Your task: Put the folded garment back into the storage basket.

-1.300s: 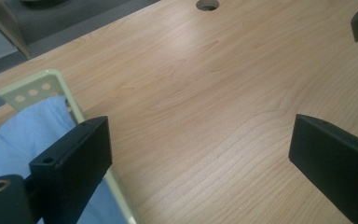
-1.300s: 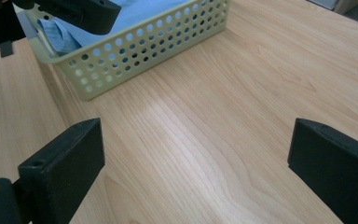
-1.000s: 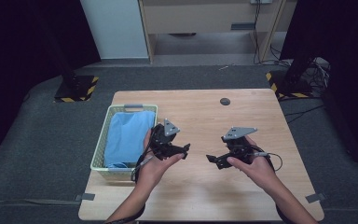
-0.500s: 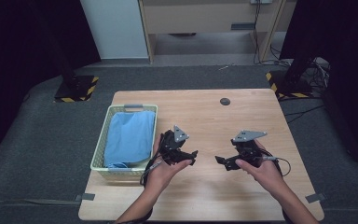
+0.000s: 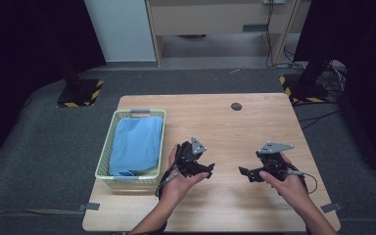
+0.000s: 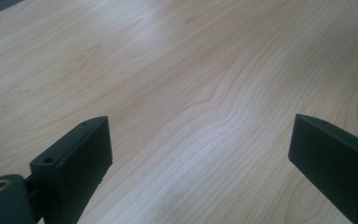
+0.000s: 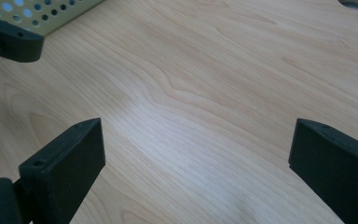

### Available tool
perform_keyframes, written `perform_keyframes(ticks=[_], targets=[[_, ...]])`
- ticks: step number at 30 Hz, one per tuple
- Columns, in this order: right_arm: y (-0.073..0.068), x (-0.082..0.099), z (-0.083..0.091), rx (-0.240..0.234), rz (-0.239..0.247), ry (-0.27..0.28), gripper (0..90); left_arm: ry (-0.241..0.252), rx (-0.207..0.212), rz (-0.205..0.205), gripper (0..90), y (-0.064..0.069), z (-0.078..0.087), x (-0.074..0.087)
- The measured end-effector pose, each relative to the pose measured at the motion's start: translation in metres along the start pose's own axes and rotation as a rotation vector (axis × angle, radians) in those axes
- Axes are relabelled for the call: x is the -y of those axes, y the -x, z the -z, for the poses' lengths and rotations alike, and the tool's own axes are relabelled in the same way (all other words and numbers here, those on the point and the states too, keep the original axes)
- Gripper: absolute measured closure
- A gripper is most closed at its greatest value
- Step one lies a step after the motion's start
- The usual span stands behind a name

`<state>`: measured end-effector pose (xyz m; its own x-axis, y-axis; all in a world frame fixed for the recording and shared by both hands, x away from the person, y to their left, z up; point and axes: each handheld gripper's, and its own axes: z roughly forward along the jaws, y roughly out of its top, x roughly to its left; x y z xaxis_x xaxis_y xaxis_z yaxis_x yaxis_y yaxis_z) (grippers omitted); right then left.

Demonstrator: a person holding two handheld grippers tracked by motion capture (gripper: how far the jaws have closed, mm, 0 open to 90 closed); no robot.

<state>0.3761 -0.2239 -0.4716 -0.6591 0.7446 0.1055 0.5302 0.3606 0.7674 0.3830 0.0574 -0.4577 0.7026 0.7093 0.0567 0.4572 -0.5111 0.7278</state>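
Pale wooden table (image 5: pixel 225 122) carries a green basket (image 5: pixel 105 169) holding a blue cloth (image 5: pixel 134 142). Just right of that basket hovers the left gripper (image 5: pixel 208 170), jaws spread wide and empty; farther right, the right gripper (image 5: pixel 245 174) likewise gapes.

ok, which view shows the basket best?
The high view: the whole pale green basket with the blue cloth inside, at the table's left. The right gripper view catches just a perforated corner; the left gripper view gives bare tabletop.

High view overhead, far — gripper views near table (image 5: pixel 254 132).
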Motion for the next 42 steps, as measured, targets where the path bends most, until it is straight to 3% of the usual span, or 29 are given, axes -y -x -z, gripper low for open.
perform_keyframes(ticks=[9, 14, 16, 20, 23, 28, 31, 42], targets=[[0.021, 0.026, 0.004, 0.046, -0.071, -0.009, 3.5, -0.019, 0.021, 0.015, 5.6, 0.005, -0.023, 0.012], [0.037, 0.039, -0.001, 0.094, -0.138, -0.02, 3.8, -0.037, 0.025, 0.032, 5.6, 0.005, -0.041, 0.028], [0.042, 0.044, -0.005, 0.106, -0.154, -0.037, 3.8, -0.043, 0.022, 0.03, 5.6, 0.005, -0.047, 0.035], [0.049, 0.052, -0.014, 0.124, -0.169, -0.067, 3.6, -0.027, 0.034, 0.068, 5.5, 0.005, -0.055, 0.046], [0.049, 0.054, -0.023, 0.133, -0.167, -0.079, 2.0, -0.025, 0.036, 0.078, 5.0, 0.007, -0.059, 0.052], [0.045, 0.049, -0.035, 0.156, -0.117, -0.076, 0.7, -0.031, 0.024, 0.072, 4.7, 0.009, -0.058, 0.052], [0.039, 0.049, -0.041, 0.194, -0.049, -0.087, 0.5, -0.036, 0.015, 0.075, 2.8, 0.009, -0.057, 0.054], [0.027, 0.062, -0.026, 0.141, 0.005, -0.092, 0.7, -0.041, 0.015, 0.074, 1.5, 0.011, -0.049, 0.061]])
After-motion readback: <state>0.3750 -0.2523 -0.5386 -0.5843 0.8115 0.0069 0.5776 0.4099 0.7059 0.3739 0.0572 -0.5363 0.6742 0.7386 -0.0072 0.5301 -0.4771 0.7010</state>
